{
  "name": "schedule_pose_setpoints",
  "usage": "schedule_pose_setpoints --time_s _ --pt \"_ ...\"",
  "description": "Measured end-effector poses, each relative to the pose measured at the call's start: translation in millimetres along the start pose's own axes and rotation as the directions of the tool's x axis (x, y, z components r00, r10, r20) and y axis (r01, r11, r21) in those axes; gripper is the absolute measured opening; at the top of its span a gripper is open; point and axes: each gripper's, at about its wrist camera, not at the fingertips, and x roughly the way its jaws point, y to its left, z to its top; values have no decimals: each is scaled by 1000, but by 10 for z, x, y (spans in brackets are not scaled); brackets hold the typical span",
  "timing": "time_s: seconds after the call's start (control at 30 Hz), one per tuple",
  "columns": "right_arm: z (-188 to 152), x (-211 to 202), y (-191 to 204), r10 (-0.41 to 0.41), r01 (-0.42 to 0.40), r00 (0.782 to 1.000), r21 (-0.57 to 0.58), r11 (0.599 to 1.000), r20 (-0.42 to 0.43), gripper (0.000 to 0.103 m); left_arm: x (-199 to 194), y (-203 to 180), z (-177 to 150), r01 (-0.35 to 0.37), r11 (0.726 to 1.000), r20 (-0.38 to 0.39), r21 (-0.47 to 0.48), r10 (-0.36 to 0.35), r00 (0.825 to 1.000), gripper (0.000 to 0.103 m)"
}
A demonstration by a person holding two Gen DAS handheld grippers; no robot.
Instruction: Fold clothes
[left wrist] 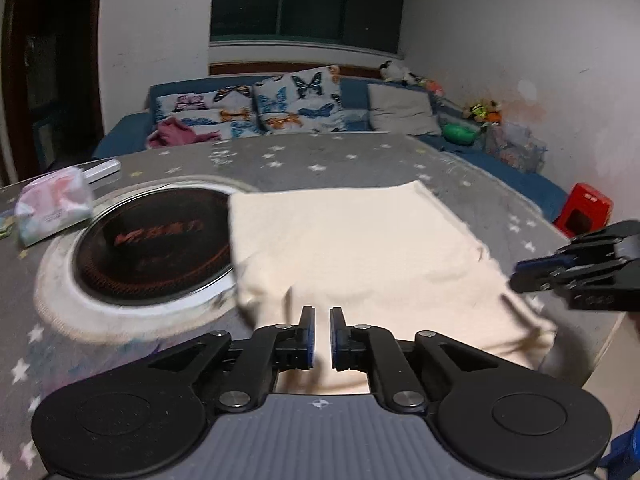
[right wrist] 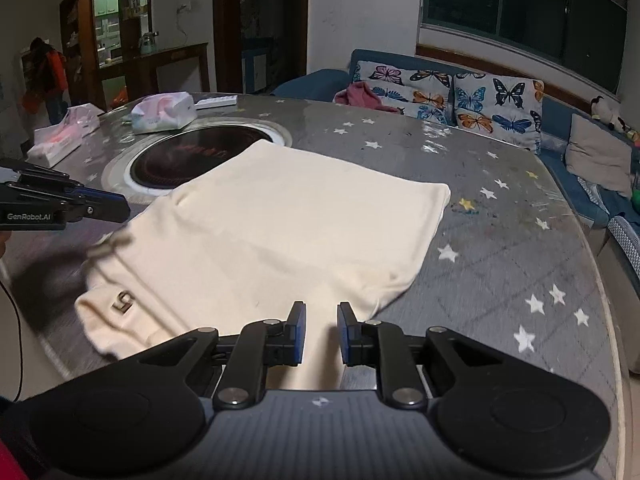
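A cream folded garment [left wrist: 360,240] [right wrist: 280,220] lies on the grey star-patterned table [left wrist: 320,156] [right wrist: 500,260], its far left corner over the round black hob [left wrist: 152,248] [right wrist: 180,156]. A small label shows on its near left part in the right wrist view. My left gripper [left wrist: 322,312] [right wrist: 124,206] is at the garment's near left edge, jaws nearly together with cream cloth between them. At the near right edge, my right gripper [right wrist: 322,306] [left wrist: 514,280] is closed on the cloth with a narrow gap. The near edge droops over the table rim and looks blurred.
Tissue packs [left wrist: 52,208] [right wrist: 164,114] and a white remote [left wrist: 102,170] [right wrist: 216,101] lie beyond the hob. A blue sofa [left wrist: 360,96] [right wrist: 580,176] with butterfly cushions runs behind the table. A red box [left wrist: 584,208] stands on the floor. A person [right wrist: 48,76] stands far off.
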Motion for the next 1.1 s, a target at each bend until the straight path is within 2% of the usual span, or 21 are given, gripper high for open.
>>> schedule_pose_setpoints --time_s 0.17,0.23,0.37,0.47,0.6,0.77,1.1 --pt "105 178 -39 1 -2 1000 28 1000 22 16 370 -39 74 35 999 -31 4 -34 999 10" --pt "117 258 -47 0 0 1000 28 1000 23 16 480 -8 65 23 1000 -48 1 -23 999 10" --pt "69 361 -90 -12 11 1000 25 1000 5 16 552 104 2 26 999 -64 -25 -28 998 10" --pt "81 299 -83 -18 18 1000 16 1000 8 16 482 102 -11 36 999 -61 -17 -37 997 10" --pt "59 161 67 14 -14 1000 -38 999 16 16 372 65 -53 51 999 -50 18 -50 997 17" --pt "-104 110 276 56 -58 998 -95 994 -21 16 261 38 -196 48 996 -51 81 -44 998 22" --pt "-268 -6 458 52 -55 998 -150 987 -22 17 -224 -3 -393 75 979 -30 187 -71 997 37"
